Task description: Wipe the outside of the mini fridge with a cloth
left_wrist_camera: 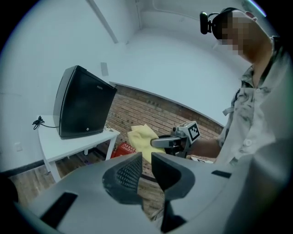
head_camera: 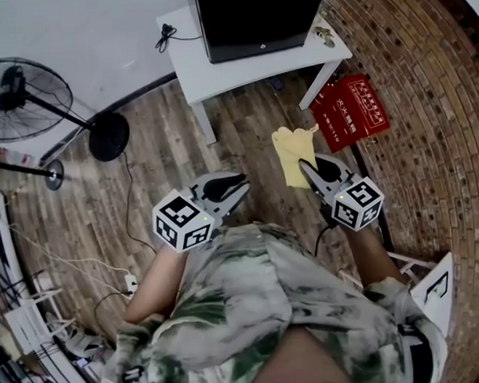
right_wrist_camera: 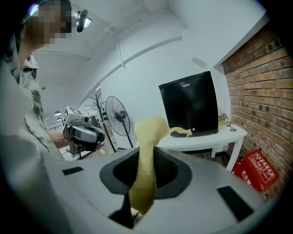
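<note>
The black mini fridge [head_camera: 257, 15] stands on a white table [head_camera: 216, 71] ahead of me; it also shows as the fridge [left_wrist_camera: 82, 103] in the left gripper view and the fridge [right_wrist_camera: 190, 105] in the right gripper view. A yellow cloth [head_camera: 294, 155] hangs out in front of my right gripper [head_camera: 307, 168], which is shut on it. In the right gripper view the cloth [right_wrist_camera: 147, 151] rises from between the jaws of the right gripper [right_wrist_camera: 145, 169]. My left gripper [head_camera: 241, 186] is held level beside it. The left gripper [left_wrist_camera: 146, 167] has its jaws almost together and holds nothing. Both are well short of the fridge.
A red crate [head_camera: 349, 111] lies on the floor beside the table, against the brick wall [head_camera: 428, 94]. A standing fan [head_camera: 15, 95] with its round base [head_camera: 108, 136] is at the left. Cables [head_camera: 107, 268] run over the wooden floor.
</note>
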`<act>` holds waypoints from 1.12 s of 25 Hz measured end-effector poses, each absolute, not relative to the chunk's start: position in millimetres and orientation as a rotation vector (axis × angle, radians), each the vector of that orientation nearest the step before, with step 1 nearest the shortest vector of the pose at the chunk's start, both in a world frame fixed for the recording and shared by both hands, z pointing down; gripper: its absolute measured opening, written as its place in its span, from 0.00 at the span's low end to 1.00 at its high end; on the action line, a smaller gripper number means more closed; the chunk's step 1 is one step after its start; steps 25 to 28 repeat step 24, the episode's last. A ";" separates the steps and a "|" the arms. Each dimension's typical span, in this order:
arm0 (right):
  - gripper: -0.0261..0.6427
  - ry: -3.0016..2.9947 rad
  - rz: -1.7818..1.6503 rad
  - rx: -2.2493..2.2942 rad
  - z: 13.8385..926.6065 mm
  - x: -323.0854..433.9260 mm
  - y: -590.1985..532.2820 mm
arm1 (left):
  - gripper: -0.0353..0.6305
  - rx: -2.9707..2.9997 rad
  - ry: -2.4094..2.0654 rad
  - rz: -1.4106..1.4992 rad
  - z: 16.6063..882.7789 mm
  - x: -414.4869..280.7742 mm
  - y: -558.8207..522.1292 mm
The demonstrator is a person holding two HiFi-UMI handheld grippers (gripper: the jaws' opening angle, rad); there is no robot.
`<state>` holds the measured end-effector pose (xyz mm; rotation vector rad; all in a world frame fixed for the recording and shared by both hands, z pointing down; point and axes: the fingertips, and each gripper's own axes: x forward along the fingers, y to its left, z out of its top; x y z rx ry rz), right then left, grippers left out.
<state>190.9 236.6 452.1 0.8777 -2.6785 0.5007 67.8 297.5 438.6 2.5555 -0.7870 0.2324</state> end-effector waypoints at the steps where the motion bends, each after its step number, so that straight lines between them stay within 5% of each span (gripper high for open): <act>1: 0.17 -2.684 0.495 0.866 452.2 196.1 238.1 | 0.16 2.548 -0.798 0.234 440.4 73.6 300.2; 28: 0.17 -2.727 0.517 0.809 458.9 255.9 293.3 | 0.16 2.521 -0.847 0.304 453.1 132.5 354.3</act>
